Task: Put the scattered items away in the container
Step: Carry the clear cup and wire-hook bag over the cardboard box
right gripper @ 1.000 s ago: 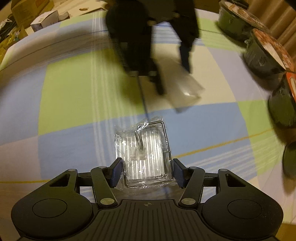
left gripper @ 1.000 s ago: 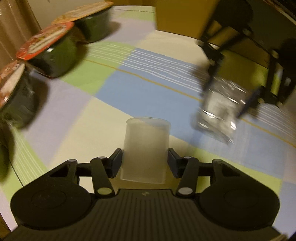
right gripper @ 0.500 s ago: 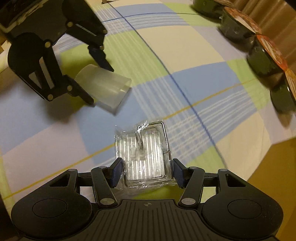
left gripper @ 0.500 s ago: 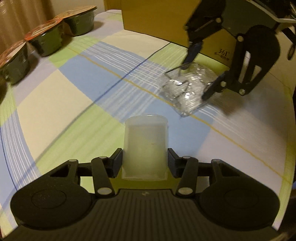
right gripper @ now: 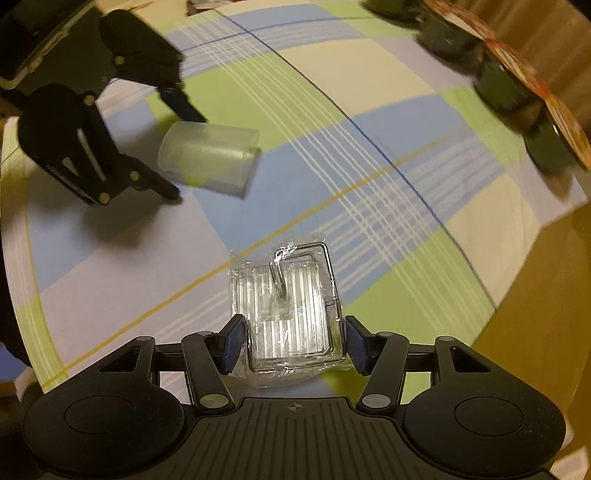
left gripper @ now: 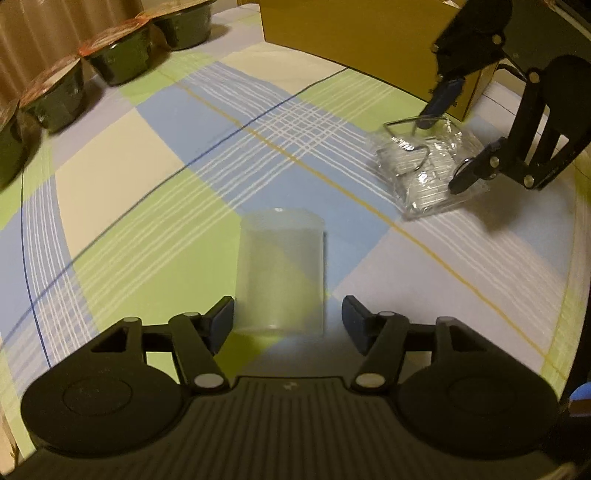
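Left hand-held gripper [left gripper: 288,314]: its jaws are standing apart now, with a clear gap on the right side of the cup; half a second ago both pads were pressing the cup's sides.
Translucent cup [left gripper: 281,271]: lying between the left fingers and reaching forward of them, blurred. In the right wrist view the cup [right gripper: 208,157] is lying tilted between the black fingers of the left hand-held gripper [right gripper: 177,146]; whether it is touching the cloth I cannot tell.
Right hand-held gripper [right gripper: 295,341]: clamped on the clear packet, blue pads pressing both sides, the same grip as in the earlier frames.
Clear packet [right gripper: 290,314]: a wire hook wrapped in crinkled plastic, sitting between the right fingers and sticking out ahead of them. From the left wrist view the packet [left gripper: 424,166] is ahead and to the right, held by the right hand-held gripper [left gripper: 448,147], just beside the box.
Cardboard box [left gripper: 354,33]: far ahead of the left hand-held gripper, slightly right; larger in view than a second ago.
Dark bowls [left gripper: 122,59]: a row with printed lids, ahead and to the left.
Worktop [left gripper: 147,155]: covered by a checked cloth in blue, green and cream.
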Tool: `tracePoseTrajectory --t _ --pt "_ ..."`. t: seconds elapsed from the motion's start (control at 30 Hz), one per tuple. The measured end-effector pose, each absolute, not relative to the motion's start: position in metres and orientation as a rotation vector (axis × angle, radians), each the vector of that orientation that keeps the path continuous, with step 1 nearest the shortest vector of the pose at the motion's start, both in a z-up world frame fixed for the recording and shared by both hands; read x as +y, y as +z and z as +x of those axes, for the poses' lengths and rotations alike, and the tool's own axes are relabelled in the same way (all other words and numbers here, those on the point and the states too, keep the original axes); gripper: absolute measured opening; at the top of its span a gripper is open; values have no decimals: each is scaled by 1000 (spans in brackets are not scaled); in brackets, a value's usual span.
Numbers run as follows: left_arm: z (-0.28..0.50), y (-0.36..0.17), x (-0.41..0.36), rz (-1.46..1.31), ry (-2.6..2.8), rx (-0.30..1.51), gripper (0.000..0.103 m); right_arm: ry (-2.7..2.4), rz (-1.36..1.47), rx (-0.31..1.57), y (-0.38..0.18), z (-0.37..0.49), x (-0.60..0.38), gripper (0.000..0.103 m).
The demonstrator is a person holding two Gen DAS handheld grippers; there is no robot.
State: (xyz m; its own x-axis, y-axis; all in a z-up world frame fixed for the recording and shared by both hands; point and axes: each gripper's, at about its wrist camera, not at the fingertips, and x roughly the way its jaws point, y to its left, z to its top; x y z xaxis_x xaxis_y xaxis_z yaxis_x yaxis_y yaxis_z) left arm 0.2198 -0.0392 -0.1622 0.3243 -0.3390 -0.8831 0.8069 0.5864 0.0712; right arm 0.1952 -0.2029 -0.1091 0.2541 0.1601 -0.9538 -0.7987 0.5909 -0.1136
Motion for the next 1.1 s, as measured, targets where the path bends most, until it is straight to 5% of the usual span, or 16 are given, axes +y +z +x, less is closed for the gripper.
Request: tracePoseTrajectory --t 0.17,0.27,0.37,0.63,0.73,0.87,1.1 --pt "207 -162 -44 600 -841 977 60 681 -630 1145 -103 181 -219 59" --pt "204 -166 -49 619 -861 977 75 669 -622 1151 -103 173 -227 59" --pt "204 -168 -52 619 -868 973 79 668 -620 1155 -106 169 -233 59" --pt "233 -169 -55 526 -811 1006 79 656 -569 1156 -111 181 -242 59" --pt "242 -168 -59 492 -797 1018 75 656 -559 1158 -113 186 -241 59" --pt "249 -165 -61 452 -770 1039 50 656 -542 1165 -114 189 -240 59" --pt "220 -152 -70 472 -849 1042 50 648 -484 1180 -112 182 -244 59"
